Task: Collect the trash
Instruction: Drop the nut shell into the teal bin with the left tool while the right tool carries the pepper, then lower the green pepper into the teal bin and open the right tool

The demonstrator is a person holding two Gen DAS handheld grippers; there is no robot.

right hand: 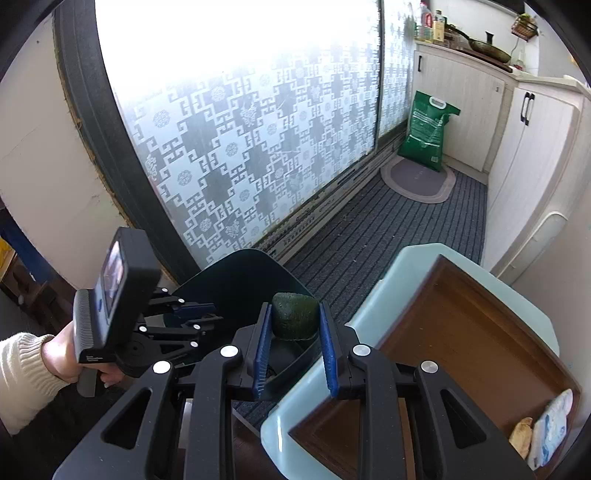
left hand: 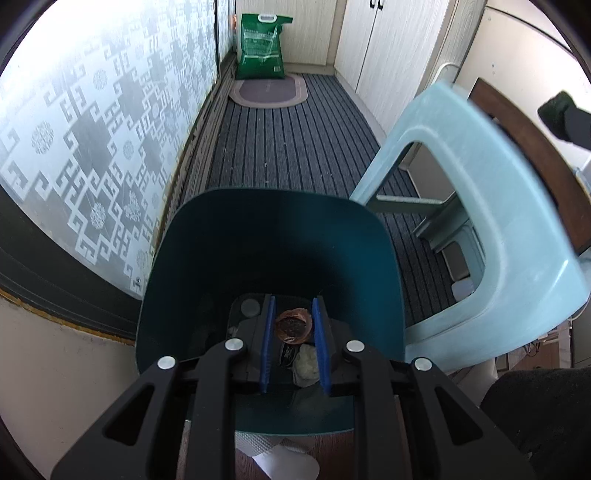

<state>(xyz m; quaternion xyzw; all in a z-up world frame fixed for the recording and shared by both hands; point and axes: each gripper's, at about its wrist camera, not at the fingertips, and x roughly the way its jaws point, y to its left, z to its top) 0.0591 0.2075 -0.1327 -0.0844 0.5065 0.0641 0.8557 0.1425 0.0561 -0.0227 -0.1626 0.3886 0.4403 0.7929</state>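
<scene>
We find no text that can be read with certainty. The green sack (left hand: 261, 46), at the upper middle of the left wrist view and the upper right of the right wrist view, carries pale print and a small white label at its lower corner, all too small for us to make out. The bottles (right hand: 432, 22) on the counter at the upper right of the right wrist view bear labels we cannot read either.

Place: home kitchen
Evidence: cream cabinets (right hand: 465, 110); frying pan (right hand: 487, 50) and bottles (right hand: 428, 20) on the surface; striped floor mat (left hand: 288, 147); frosted patterned sliding door (right hand: 258, 129)
</scene>
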